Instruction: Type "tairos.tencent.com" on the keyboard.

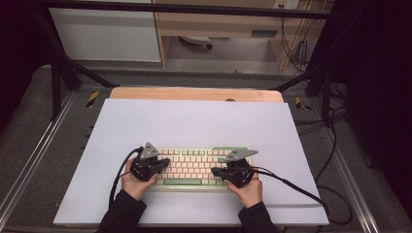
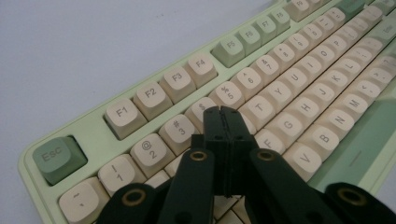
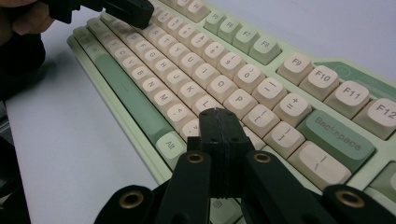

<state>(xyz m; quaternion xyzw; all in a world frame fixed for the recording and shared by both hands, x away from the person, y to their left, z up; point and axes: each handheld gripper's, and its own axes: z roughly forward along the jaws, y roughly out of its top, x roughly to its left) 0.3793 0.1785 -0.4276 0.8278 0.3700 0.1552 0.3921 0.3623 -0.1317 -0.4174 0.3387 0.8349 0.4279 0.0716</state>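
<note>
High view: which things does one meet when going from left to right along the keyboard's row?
Left gripper → bare middle of the keyboard → right gripper. Both grippers sit over the keyboard's ends, with the jaws shut, on the white table sheet.
</note>
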